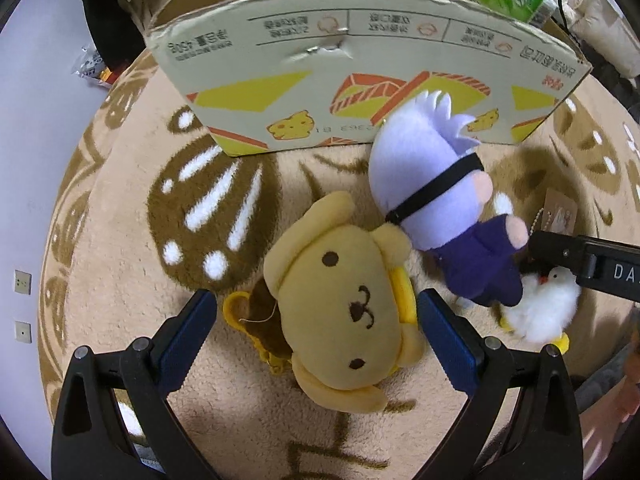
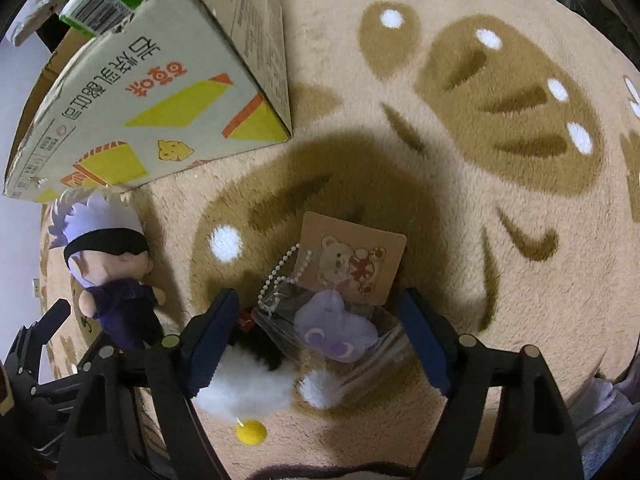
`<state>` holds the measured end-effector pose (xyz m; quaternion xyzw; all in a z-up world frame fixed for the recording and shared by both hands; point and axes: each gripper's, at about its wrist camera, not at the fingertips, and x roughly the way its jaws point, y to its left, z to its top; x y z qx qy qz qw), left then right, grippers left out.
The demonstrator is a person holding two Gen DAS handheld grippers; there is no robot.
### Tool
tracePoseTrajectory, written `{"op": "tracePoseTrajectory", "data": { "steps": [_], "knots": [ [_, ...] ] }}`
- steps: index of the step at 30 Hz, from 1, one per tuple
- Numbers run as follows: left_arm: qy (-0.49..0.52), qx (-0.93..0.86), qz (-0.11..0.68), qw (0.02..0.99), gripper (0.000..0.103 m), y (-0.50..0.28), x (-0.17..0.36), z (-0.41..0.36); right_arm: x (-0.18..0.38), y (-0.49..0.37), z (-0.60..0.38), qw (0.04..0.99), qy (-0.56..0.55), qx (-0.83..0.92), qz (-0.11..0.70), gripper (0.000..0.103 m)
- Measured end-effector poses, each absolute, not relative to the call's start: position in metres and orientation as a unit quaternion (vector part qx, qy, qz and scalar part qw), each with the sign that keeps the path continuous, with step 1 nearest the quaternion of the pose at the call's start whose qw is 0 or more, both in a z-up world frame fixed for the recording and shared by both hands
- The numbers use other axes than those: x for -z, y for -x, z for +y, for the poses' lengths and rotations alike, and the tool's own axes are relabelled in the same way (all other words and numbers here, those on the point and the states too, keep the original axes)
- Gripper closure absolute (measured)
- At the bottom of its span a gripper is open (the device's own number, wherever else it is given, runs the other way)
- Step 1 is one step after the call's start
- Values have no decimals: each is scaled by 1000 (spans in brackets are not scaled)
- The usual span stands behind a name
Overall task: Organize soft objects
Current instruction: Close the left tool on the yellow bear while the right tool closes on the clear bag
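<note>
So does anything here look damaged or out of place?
Yes. The cardboard box has a dented, torn spot in its upper front panel, and its printing reads upside down. Otherwise, nothing stands out.

Box weight marking: "450g" is read, inverted, at the upper left corner of the cardboard box (image 1: 360, 68) face.
Box lower edge: digits "363 B1" are partly read, inverted.
Box remaining print: Chinese characters, not legible.
Black gripper body (image 1: 608, 270) right of the box: letters "DA" are read, then cut off.
</note>
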<state>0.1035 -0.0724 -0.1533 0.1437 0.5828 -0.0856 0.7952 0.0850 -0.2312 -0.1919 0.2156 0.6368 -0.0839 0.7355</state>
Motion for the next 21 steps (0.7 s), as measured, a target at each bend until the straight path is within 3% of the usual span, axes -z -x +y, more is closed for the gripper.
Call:
{"op": "tracePoseTrajectory", "data": {
  "steps": [4,14,21],
  "knots": [
    [-141,84,588,792,4,-106,158,-71,196,-82,-229,734,-211,86,639,22],
    [-133,93,592,790,26,-100,161,-71,208,-84,-226,726,-208,86,650,28],
    [-143,90,582,796,31,-92,160,-73,207,-86,-219,728,-199,88,650,36]
  ]
}}
